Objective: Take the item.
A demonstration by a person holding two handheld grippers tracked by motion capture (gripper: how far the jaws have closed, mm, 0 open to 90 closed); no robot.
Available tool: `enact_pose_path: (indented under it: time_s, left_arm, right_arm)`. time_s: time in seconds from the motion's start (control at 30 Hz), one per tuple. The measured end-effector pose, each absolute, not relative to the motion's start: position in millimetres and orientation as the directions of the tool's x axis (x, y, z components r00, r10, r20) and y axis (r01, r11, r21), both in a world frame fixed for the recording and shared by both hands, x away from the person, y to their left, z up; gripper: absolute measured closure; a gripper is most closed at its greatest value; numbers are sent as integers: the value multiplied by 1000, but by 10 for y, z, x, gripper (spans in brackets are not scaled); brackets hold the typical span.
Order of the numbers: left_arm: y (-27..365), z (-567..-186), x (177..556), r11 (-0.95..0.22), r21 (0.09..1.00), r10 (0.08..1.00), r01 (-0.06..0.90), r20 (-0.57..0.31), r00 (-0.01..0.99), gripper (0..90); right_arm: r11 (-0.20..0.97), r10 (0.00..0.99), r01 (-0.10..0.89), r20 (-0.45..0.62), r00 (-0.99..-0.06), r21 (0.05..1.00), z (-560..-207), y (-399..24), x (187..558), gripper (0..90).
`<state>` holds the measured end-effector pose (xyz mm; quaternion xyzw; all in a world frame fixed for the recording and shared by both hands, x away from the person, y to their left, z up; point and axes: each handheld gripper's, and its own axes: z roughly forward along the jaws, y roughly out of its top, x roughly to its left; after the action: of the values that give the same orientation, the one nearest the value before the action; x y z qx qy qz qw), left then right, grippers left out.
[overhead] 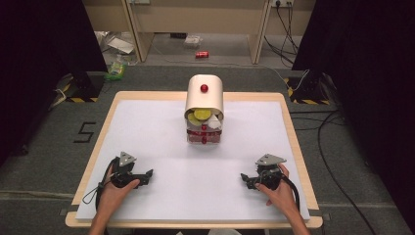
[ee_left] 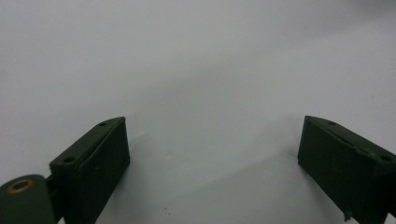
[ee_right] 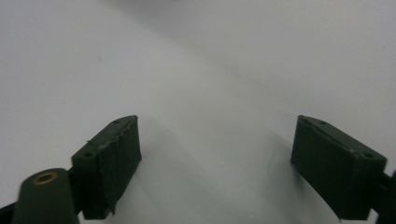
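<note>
Hard to make out inside the cream bread-bin-shaped box (overhead: 204, 110): a yellow round piece, something white, the rest lost in shadow. Two red knobs counted for certain, one on the raised curved lid, another on the front below; a further red spot low down too small to tell. Standing at the far middle of the white mat (overhead: 161, 196). Nearer than the box and off to either side, well apart from it: left gripper (overhead: 146, 175) and right gripper (overhead: 245, 179), two in all, resting on the mat. Jaws of each spread wide, gripping nothing, bare mat between.
</note>
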<state>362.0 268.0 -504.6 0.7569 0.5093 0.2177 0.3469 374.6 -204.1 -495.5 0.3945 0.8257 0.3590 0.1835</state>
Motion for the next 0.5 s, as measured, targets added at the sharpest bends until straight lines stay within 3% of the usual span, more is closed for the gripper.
enact_pose_path:
  time_s: [0.17, 0.5]
  left_arm:
    - [2680, -5046, 3621, -240, 747, 922, 620, -24, 386, 84]
    - [2680, -5046, 3621, -240, 747, 922, 620, -24, 386, 84]
  right_arm:
    - [417, 777, 450, -52, -627, 790, -4829, -1969, 3729, 157]
    - [399, 768, 409, -55, -638, 821, -4637, -1839, 3732, 172]
